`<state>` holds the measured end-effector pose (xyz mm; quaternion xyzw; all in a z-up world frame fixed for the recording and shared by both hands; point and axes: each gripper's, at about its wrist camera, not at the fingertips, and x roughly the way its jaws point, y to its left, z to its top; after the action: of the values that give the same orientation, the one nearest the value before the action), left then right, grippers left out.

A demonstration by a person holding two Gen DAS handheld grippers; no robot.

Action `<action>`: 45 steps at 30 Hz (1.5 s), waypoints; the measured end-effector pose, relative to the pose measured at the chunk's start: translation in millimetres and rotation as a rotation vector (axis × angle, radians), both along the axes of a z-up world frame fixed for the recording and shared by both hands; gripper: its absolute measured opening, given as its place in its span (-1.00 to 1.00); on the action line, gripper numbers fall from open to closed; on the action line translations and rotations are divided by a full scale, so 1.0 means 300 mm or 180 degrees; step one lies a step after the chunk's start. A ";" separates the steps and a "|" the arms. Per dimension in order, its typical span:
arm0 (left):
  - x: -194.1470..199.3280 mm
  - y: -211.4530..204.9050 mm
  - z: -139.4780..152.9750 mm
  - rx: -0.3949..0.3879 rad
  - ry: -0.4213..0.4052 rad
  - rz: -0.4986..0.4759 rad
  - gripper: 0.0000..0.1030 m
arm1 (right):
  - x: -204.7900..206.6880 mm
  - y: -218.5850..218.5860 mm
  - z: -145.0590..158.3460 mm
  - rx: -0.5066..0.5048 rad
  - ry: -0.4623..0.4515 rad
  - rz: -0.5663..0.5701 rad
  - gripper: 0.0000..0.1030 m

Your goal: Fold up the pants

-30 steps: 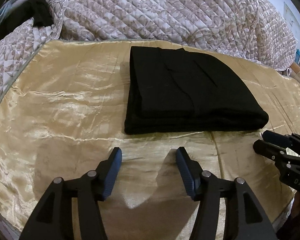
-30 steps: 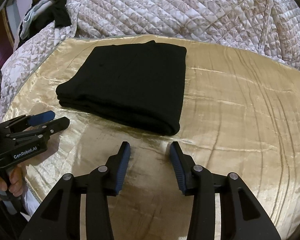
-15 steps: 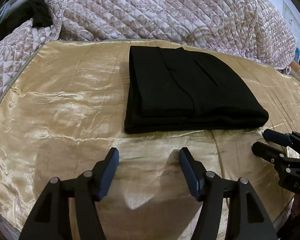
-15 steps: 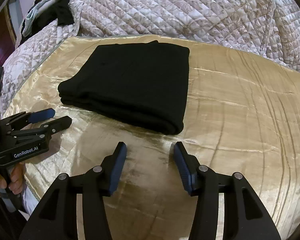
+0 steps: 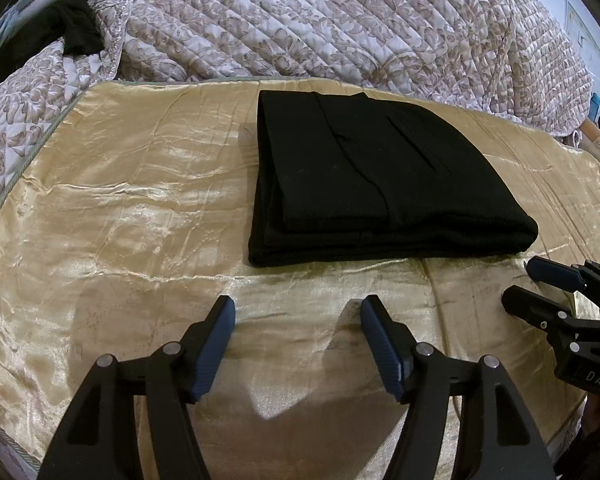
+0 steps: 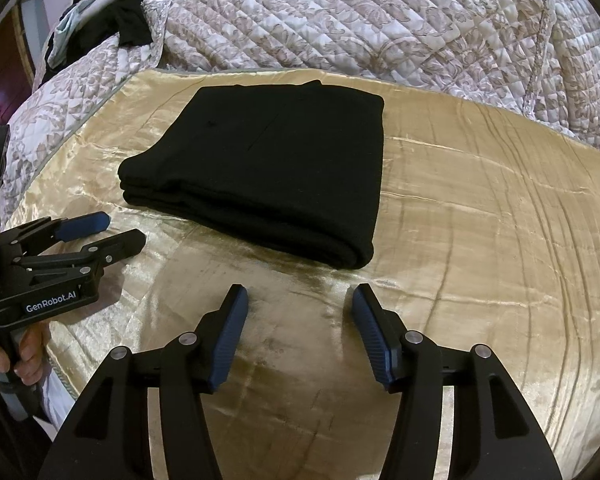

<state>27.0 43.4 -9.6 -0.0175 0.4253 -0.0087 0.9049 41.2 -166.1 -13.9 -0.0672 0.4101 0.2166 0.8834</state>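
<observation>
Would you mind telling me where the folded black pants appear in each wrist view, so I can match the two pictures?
Left wrist view: folded black pants lie right of centre, above the left gripper.
Right wrist view: pants lie left of centre, above the right gripper.
Shared landmark: the quilted floral bedspread behind the gold satin sheet.

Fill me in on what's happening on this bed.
A person holds a claw in each hand over a gold sheet. The black pants lie on it already folded into a neat stack. The left claw and right claw hover just short of the pants, both empty, their jaws opening, touching nothing.
</observation>
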 end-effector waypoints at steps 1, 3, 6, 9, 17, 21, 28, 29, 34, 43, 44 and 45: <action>-0.001 -0.001 -0.001 0.0003 0.0001 -0.0001 0.33 | 0.000 0.000 0.000 0.0000 0.0000 0.0000 0.08; -0.003 -0.002 -0.005 0.0010 0.0004 -0.0009 0.34 | 0.001 0.001 0.000 0.0000 -0.0001 0.0000 0.08; -0.001 -0.003 -0.005 0.0011 0.0010 -0.0016 0.35 | 0.000 0.001 0.000 0.0000 -0.0001 -0.0001 0.08; 0.001 -0.003 -0.003 0.0013 0.0017 -0.0022 0.36 | 0.000 0.001 0.000 0.0000 -0.0001 -0.0002 0.08; 0.002 0.000 -0.005 0.0030 0.0031 -0.0023 0.43 | 0.000 0.002 -0.001 -0.0001 -0.0001 -0.0003 0.09; 0.002 0.000 -0.005 0.0031 0.0030 -0.0018 0.43 | -0.001 0.002 -0.002 -0.0001 -0.0002 -0.0004 0.09; 0.004 -0.001 -0.005 0.0030 0.0032 -0.0025 0.43 | -0.001 0.003 -0.002 -0.0001 -0.0002 -0.0005 0.09; 0.002 -0.001 -0.006 0.0027 0.0033 -0.0023 0.43 | -0.001 0.003 -0.002 -0.0001 -0.0002 -0.0005 0.09; 0.004 0.002 -0.008 0.0029 0.0039 -0.0023 0.44 | -0.001 0.004 -0.002 -0.0001 -0.0001 -0.0005 0.09; 0.005 0.004 -0.009 0.0038 0.0042 -0.0037 0.44 | -0.001 0.006 -0.002 -0.0004 -0.0003 -0.0007 0.10; 0.003 0.005 -0.010 0.0038 0.0044 -0.0038 0.44 | -0.001 0.006 -0.002 -0.0004 -0.0004 -0.0008 0.10; 0.004 0.005 -0.009 0.0035 0.0045 -0.0035 0.44 | -0.002 0.005 -0.002 -0.0003 -0.0003 -0.0009 0.10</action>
<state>28.0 44.8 -12.4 -0.0102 0.4318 -0.0112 0.9019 40.7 -164.5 -14.4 -0.0672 0.4099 0.2152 0.8839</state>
